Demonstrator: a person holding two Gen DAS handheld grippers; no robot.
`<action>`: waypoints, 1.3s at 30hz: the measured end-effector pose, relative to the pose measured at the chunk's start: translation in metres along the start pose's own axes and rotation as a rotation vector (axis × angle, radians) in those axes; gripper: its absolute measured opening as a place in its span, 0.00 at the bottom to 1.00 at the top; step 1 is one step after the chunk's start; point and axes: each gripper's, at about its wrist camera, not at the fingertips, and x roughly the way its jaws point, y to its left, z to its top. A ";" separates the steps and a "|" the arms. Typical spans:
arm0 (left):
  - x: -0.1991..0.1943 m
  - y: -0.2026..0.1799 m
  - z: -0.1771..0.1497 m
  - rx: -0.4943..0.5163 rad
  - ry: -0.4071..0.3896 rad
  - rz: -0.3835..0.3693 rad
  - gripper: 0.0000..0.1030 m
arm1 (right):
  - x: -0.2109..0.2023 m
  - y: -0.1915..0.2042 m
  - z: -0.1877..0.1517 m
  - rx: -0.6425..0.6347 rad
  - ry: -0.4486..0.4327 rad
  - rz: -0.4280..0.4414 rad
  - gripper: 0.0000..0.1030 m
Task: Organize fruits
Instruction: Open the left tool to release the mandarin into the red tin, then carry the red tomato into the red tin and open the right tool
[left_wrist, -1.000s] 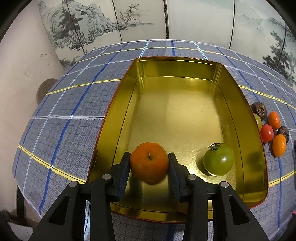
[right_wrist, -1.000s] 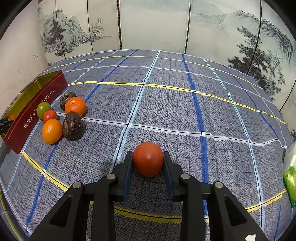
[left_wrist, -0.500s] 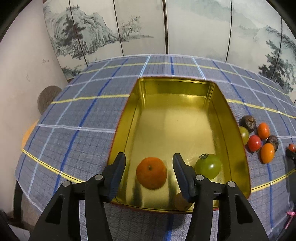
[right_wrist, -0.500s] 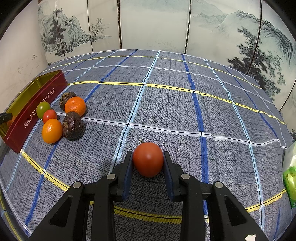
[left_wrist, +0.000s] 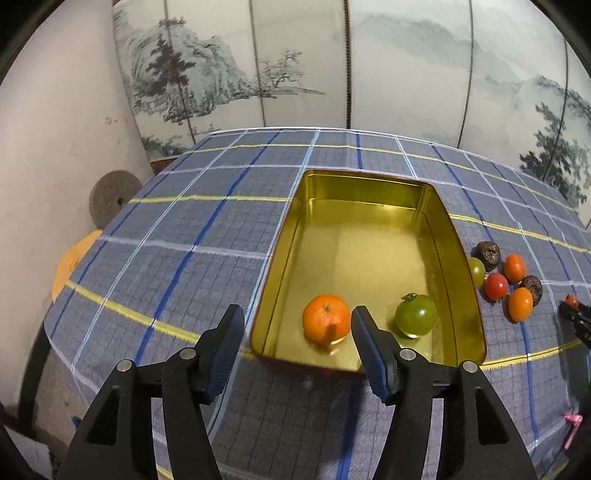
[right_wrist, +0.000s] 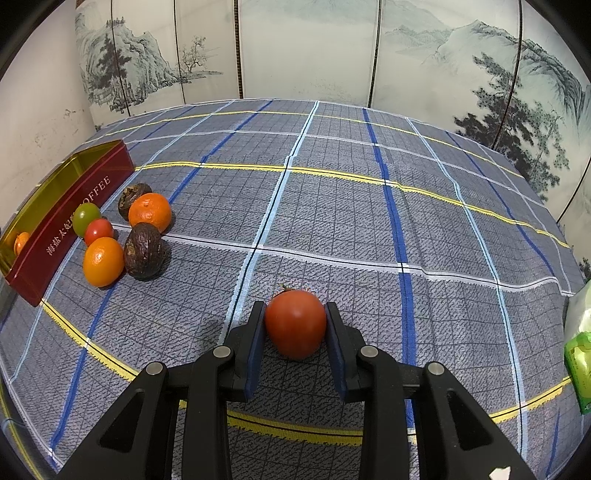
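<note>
Plaid tablecloth (right_wrist: 332, 206) covers the table, blue-grey with yellow and blue lines. On it the gold-lined tin (left_wrist: 436, 229), red outside, lettered "COFFEE". Inside the tin, near end: an orange mandarin (left_wrist: 326, 319) and a green tomato (left_wrist: 416, 315), apart from each other.

Left gripper (left_wrist: 297, 347) sits above the tin's near rim, jaws spread wide, holding nothing; the mandarin shows between them but lies down on the tin floor.

Right gripper (right_wrist: 295, 341), jaws closed on a red tomato (right_wrist: 295, 323), over open cloth well away from the tin.

Loose cluster (right_wrist: 122, 232) just beside the tin's outer wall: two orange fruits, two dark wrinkled fruits, a small red tomato, a small green one.
</note>
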 end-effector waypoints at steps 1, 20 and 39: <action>-0.001 0.003 -0.002 -0.004 0.002 -0.001 0.60 | 0.000 0.000 0.000 0.000 0.000 -0.001 0.27; -0.012 0.024 -0.025 -0.054 0.015 0.005 0.66 | -0.039 0.065 0.033 -0.109 -0.063 0.100 0.27; -0.019 0.059 -0.033 -0.138 0.023 0.062 0.70 | -0.046 0.234 0.054 -0.365 -0.044 0.413 0.27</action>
